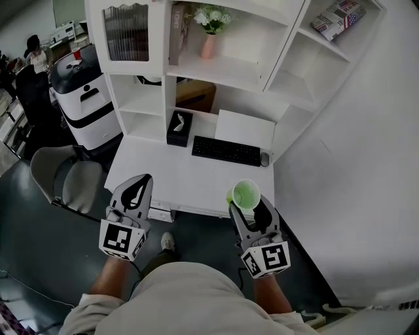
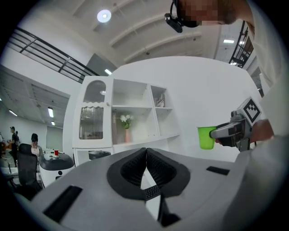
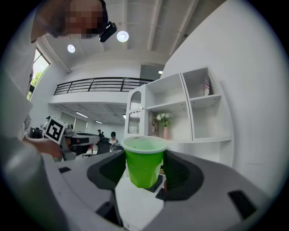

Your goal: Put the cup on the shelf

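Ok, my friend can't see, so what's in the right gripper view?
A green cup stands upright, gripped by the right gripper between its two dark jaws. Behind it is a white shelf with a pink vase of white flowers.

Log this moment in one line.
right gripper: shut on upright green plastic cup | left gripper: shut, empty | white shelf unit: ahead, cup not yet on it

White desk (image 1: 163,176) bearing 1 black keyboard (image 1: 226,151), a mouse (image 1: 264,159) just beside its right end, and 1 black tissue box (image 1: 179,128) at back left. Above it, white shelf unit (image 1: 288,78): 1 pink vase (image 1: 209,46) of white flowers stands near upright books (image 1: 177,29); 1 magazine (image 1: 337,18) lies in the upper right compartment.
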### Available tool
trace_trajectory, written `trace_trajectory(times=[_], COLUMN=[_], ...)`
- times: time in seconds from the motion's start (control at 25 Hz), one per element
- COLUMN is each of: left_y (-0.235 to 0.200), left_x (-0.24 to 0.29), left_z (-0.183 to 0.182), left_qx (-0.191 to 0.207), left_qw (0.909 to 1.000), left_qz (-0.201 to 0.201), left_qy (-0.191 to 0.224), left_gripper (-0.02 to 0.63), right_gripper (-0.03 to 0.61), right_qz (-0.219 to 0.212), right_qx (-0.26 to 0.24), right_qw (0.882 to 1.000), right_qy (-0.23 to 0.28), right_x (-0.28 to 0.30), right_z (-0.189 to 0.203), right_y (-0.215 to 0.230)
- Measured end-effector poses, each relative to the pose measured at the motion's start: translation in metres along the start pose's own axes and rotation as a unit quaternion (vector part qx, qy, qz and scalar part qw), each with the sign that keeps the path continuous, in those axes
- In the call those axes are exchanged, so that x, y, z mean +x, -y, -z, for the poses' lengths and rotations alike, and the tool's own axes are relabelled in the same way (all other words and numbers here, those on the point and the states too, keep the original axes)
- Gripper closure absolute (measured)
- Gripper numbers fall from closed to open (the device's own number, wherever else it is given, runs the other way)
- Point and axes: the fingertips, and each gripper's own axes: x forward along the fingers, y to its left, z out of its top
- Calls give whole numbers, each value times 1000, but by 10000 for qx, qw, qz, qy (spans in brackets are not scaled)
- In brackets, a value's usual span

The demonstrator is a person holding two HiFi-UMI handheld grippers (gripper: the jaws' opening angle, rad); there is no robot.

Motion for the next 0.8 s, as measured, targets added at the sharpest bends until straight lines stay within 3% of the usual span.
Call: trace_trajectory(times=[0.8], left_y=[-124], left_x=[153], left_z=[22], left_qx=[-157], left_qw=[9980], left_qz=[611], left_qy=[67], left_gripper=[612], right_gripper=[313], right_qz=[652], right_qx=[-245], right_qw=[9975], right_qy=[66], right_x=[192], right_z=[-33], right_y=[60])
